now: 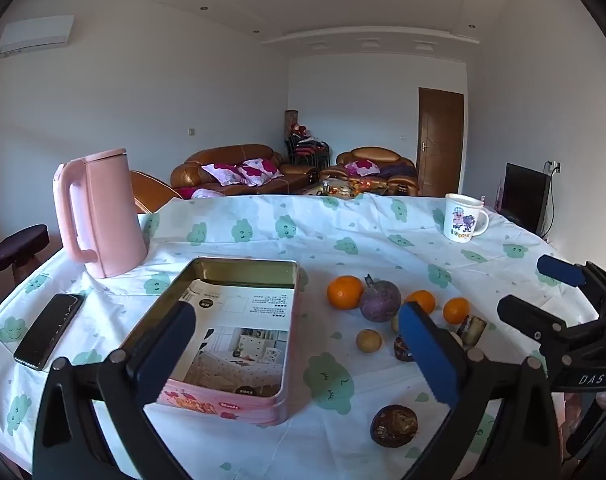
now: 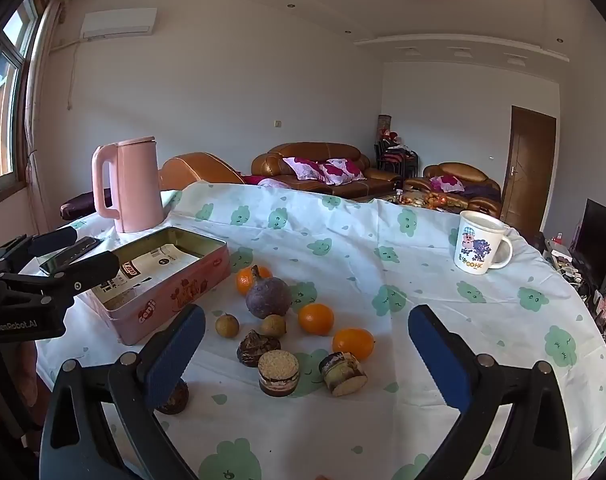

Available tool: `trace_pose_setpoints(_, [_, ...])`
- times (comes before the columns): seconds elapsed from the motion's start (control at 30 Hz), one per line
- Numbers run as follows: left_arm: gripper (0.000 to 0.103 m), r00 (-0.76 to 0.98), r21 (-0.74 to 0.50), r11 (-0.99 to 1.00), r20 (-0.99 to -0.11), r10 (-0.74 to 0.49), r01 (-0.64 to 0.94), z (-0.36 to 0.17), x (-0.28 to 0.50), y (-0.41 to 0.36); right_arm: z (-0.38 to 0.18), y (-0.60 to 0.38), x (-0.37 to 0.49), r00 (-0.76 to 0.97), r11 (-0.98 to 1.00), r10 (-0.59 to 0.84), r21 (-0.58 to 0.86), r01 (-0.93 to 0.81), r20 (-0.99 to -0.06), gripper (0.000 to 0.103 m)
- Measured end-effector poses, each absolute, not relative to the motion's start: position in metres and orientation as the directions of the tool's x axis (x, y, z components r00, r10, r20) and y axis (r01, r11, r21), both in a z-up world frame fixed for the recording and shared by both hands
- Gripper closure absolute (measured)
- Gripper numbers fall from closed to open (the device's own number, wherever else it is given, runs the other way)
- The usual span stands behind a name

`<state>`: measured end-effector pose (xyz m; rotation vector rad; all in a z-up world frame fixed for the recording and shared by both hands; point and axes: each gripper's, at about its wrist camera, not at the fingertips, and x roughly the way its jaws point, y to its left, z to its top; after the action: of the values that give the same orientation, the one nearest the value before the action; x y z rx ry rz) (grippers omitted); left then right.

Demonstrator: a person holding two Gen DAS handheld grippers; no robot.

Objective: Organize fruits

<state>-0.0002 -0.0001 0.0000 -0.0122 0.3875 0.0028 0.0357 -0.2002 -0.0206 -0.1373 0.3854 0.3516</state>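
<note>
An open pink tin box (image 1: 231,402) (image 2: 159,300) lined with printed paper stands on the table. Right of it lie several fruits: three oranges (image 1: 344,292) (image 2: 316,319), a purple passion fruit (image 1: 380,302) (image 2: 268,296), small brown longans (image 1: 368,340) (image 2: 227,325), dark wrinkled fruits (image 1: 394,426) (image 2: 258,347) and cut brown pieces (image 2: 278,372). My left gripper (image 1: 299,352) is open and empty, over the box's right side. My right gripper (image 2: 307,354) is open and empty, above the cut pieces; it also shows in the left wrist view (image 1: 543,292).
A pink kettle (image 1: 99,216) (image 2: 131,186) stands behind the box. A black phone (image 1: 49,330) lies left of the box. A cartoon mug (image 1: 463,218) (image 2: 481,246) stands at the far right. The round table's cloth (image 1: 383,236) drops off at the edges.
</note>
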Motion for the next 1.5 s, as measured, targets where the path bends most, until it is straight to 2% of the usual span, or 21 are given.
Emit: trace_pose_setpoints(1.5, [0.000, 0.921, -0.013, 1.000, -0.389, 0.003, -0.008, -0.0033, -0.0001, -0.0041, -0.0255, -0.1993, 0.0314, 0.860, 0.929, 0.317, -0.051, -0.366, -0.399, 0.001])
